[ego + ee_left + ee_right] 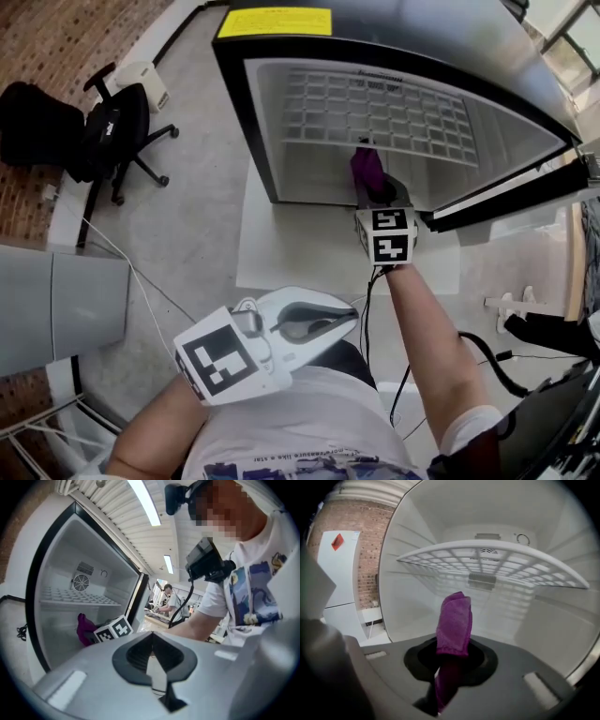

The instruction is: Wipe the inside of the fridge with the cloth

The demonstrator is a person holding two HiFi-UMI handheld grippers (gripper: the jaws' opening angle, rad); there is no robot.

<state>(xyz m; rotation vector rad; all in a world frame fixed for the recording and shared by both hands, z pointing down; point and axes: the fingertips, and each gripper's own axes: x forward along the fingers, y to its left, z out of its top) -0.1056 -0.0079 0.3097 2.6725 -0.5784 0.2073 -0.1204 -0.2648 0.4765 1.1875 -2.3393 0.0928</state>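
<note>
Open fridge (pixel 408 573) ahead, the cloth (pixel 454 618) stands pinched in the right gripper (pixel 451 663).

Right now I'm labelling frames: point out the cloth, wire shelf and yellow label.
cloth (pixel 455 620): right gripper view, folded upper end.
wire shelf (pixel 487 544): right gripper view, front rim.
yellow label (pixel 275 22): head view, its centre.

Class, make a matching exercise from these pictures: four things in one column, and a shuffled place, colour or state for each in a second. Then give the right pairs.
Column one
1. cloth
2. left gripper
3. shelf
4. chair

Column two
A. black, on the floor to the left of the fridge in the head view
B. purple, pinched in the right gripper
C. jaws together, empty, near the person's body
D. white grid inside the fridge

Pairs: 1-B, 2-C, 3-D, 4-A
</note>
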